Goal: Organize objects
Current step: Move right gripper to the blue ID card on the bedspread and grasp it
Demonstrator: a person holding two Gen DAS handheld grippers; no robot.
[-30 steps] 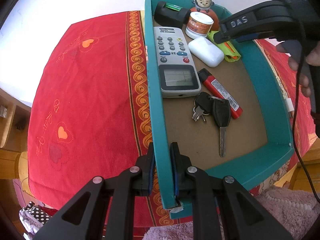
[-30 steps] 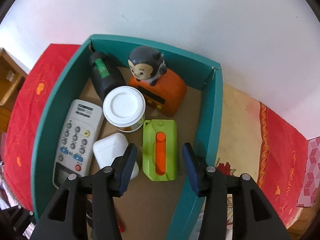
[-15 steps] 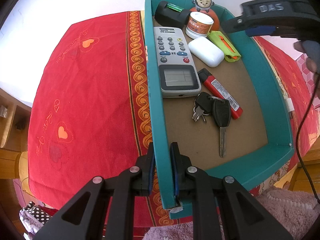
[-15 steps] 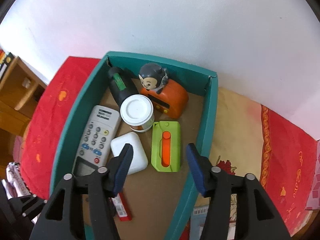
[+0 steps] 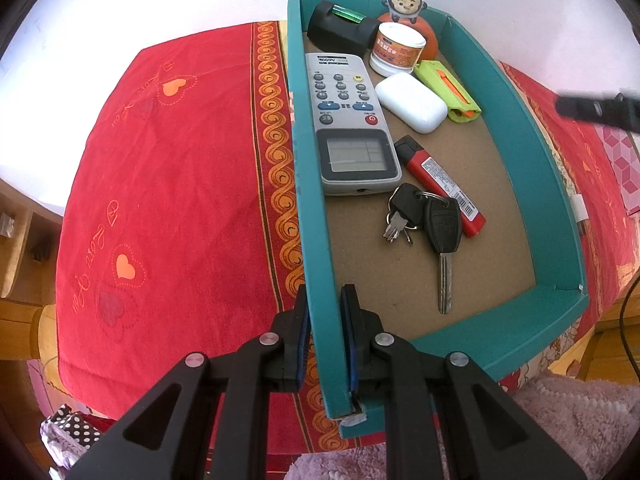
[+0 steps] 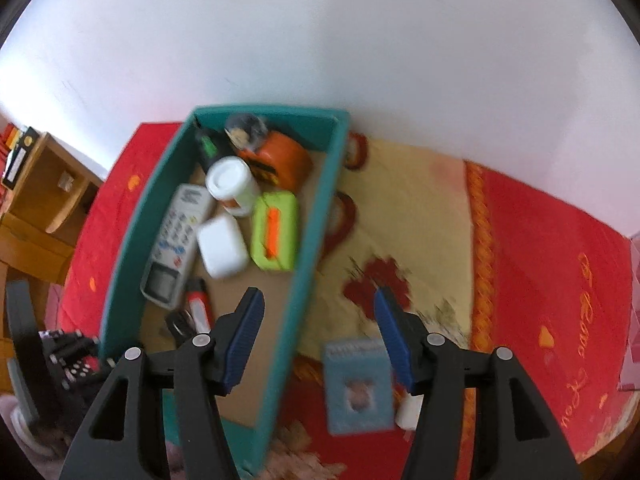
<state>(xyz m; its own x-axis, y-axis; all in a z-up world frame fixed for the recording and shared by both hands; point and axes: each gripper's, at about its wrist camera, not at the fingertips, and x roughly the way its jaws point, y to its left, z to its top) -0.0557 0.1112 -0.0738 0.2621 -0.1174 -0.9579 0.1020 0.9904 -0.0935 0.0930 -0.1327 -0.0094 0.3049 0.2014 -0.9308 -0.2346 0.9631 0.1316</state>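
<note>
Red heart-print cloth (image 5: pixel 180 184) under white wall (image 6: pixel 320 40); left claw (image 5: pixel 325 340) clamping teal box (image 5: pixel 520 152), right claw (image 6: pixel 318 336) agape.

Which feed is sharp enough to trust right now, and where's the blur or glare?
Left wrist view: sharp; remote and keys crisp, wall blown out white, box walls bowed by the fisheye. Right wrist view: motion-blurred throughout; the blue card outside the box is smeared, its print unreadable; only the right tongs look crisp.

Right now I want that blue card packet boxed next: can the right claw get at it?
Probably yes. The right claw is open and empty above the blue packet, which lies on the cloth outside the teal box, nothing covering it.
</note>
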